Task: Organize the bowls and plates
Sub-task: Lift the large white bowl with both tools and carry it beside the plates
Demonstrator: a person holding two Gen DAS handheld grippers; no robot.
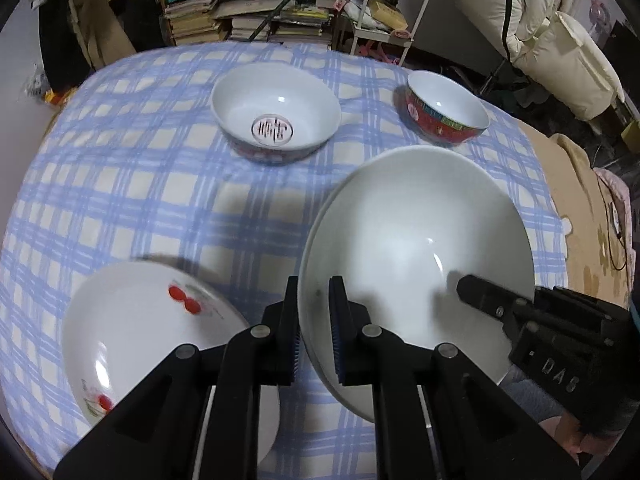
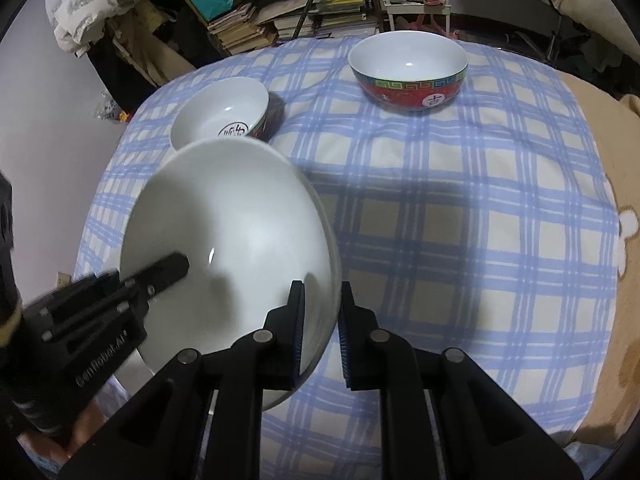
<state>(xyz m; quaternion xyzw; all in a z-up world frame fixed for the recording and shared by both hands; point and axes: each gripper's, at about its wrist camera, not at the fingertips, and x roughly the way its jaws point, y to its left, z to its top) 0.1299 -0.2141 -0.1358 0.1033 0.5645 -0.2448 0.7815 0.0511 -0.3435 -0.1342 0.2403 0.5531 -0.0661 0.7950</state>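
A large plain white bowl [image 1: 420,240] [image 2: 232,224] hangs tilted above the blue checked tablecloth [image 1: 168,184], held from both sides. My left gripper [image 1: 314,280] is shut on its left rim. My right gripper [image 2: 322,284] is shut on its right rim. Each gripper shows in the other's view, reaching in over the bowl. A white plate with red cherries [image 1: 152,320] lies near left. Further back stand a white bowl with a dark seal mark inside [image 1: 276,112] [image 2: 220,116] and a red patterned bowl [image 1: 446,108] [image 2: 408,68].
Behind the table are stacked books on shelves [image 1: 248,12], a white rack [image 1: 392,4] and pale padded coats [image 1: 552,32]. A beige blanket with a bear pattern [image 2: 624,240] lies along the table's right side. Hands hold both gripper handles at the lower edges.
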